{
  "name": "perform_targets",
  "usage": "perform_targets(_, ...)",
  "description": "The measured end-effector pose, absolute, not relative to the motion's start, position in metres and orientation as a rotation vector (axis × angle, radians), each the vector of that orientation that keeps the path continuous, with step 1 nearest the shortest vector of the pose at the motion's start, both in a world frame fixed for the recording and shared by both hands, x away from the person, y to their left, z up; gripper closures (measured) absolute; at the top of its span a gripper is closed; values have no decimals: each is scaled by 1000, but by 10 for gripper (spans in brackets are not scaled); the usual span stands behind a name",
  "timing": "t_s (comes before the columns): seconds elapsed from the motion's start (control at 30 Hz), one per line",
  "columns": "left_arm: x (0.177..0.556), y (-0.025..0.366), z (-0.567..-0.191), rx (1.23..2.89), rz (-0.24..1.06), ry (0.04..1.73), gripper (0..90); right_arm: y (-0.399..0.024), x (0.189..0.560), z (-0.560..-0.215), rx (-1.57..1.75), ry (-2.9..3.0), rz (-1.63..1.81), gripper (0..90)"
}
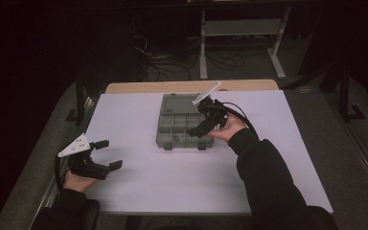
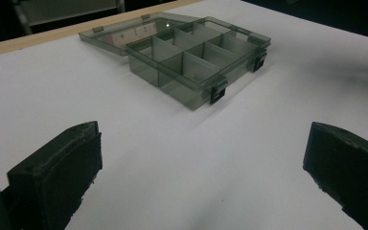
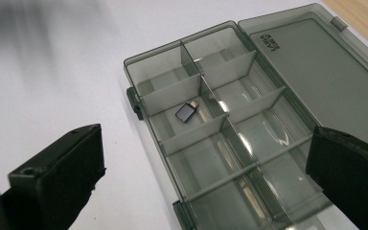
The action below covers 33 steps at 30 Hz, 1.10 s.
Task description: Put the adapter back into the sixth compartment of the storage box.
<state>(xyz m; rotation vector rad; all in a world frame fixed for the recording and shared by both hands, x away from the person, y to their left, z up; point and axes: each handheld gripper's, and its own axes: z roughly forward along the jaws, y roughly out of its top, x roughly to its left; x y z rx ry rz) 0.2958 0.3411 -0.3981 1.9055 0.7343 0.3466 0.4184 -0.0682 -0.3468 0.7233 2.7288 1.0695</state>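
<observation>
Overhead, my right gripper (image 1: 206, 120) hangs tilted, jaws apart, above the compartment box (image 3: 230, 139); its small black adapter (image 3: 186, 112) lies diagonally. My left gripper (image 1: 104, 154) rests open.

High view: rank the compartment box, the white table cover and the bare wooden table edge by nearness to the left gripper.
1. White table cover: directly under the left gripper, at the near left.
2. Compartment box: mid-table, to the right and farther back, lid open.
3. Wooden table edge: strip along the far side, behind the box.
</observation>
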Motion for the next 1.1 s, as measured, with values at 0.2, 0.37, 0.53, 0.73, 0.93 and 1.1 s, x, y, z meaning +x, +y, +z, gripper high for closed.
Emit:
perform_targets(0.2,296,341,-398,1908,347,733,0,-83,409,-345,744,2698,1104,0)
perform_targets(0.37,296,341,-398,1912,351,733,0,-92,405,-347,747,2679,1123,0)
perform_targets(0.53,296,339,-399,1928,352,730,0,-102,398,-351,765,2668,1101,0)
perform_targets(0.73,296,339,-399,1930,350,731,0,-116,387,-352,773,2637,1134,0)
perform_targets(0.93,296,339,-399,1930,349,729,0,-130,380,-354,796,2611,1163,0)
perform_targets(1.1,296,338,-399,1929,348,729,0,-143,375,-355,814,2589,1188,0)
